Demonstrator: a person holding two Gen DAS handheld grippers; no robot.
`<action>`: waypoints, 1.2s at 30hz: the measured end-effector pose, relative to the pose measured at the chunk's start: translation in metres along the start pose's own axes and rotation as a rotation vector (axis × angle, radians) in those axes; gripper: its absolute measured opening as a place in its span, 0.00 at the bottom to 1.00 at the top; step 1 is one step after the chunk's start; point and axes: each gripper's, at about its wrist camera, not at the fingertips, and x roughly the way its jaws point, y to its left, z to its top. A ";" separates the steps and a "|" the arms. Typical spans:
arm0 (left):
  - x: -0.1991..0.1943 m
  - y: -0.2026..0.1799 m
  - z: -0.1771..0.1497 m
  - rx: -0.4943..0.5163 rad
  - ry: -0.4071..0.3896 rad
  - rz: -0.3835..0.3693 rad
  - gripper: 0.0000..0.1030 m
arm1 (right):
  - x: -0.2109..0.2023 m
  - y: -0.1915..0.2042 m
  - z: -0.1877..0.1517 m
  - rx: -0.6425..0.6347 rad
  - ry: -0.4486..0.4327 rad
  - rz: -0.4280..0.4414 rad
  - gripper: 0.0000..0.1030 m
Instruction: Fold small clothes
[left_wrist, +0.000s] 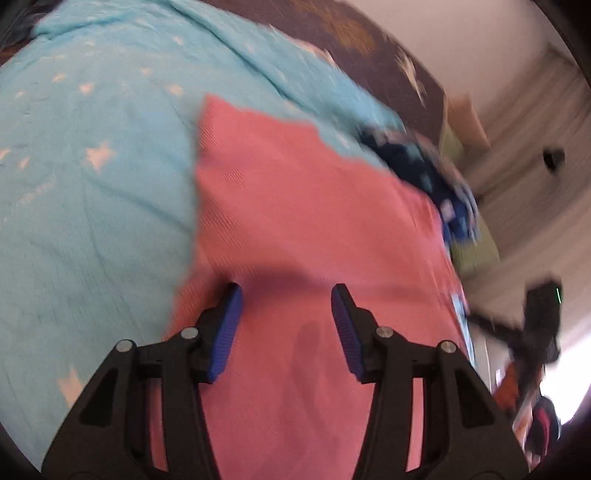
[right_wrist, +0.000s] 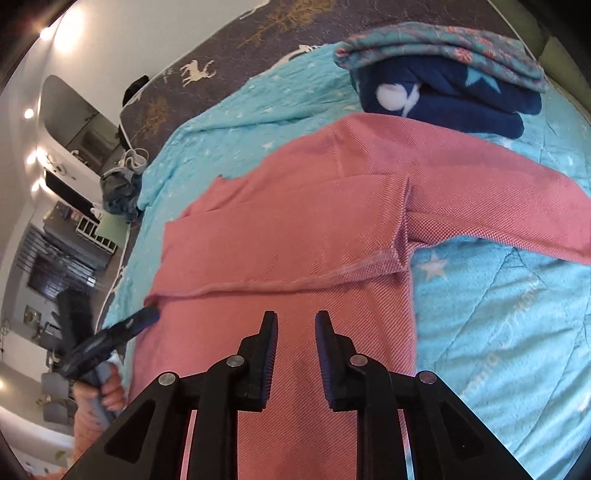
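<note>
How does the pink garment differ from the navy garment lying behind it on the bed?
The pink garment is spread out nearly flat with a sleeve reaching to the right; the navy garment is bundled in a compact pile. The pink one is plain; the navy one carries pale star and round motifs. The navy one has a teal patterned cloth on top; nothing covers the pink. Both lie on the light blue starred quilt.

Home bedroom: bed under a star-print quilt (right_wrist: 498, 332) filled the frame, folded clothes (right_wrist: 443, 85) upper right, cluttered shelves (right_wrist: 74, 236) left.

Bright daylight; left view motion-blurred, fisheye-warped edges.
</note>
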 end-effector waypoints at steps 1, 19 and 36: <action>-0.002 0.006 0.004 -0.027 -0.037 0.023 0.40 | 0.000 0.002 -0.001 -0.003 -0.006 -0.008 0.22; -0.050 -0.003 0.003 -0.104 -0.240 0.045 0.52 | -0.053 -0.106 -0.020 0.337 -0.134 -0.101 0.26; 0.048 -0.031 0.019 -0.014 -0.076 0.056 0.57 | -0.099 -0.298 -0.045 0.954 -0.428 0.001 0.47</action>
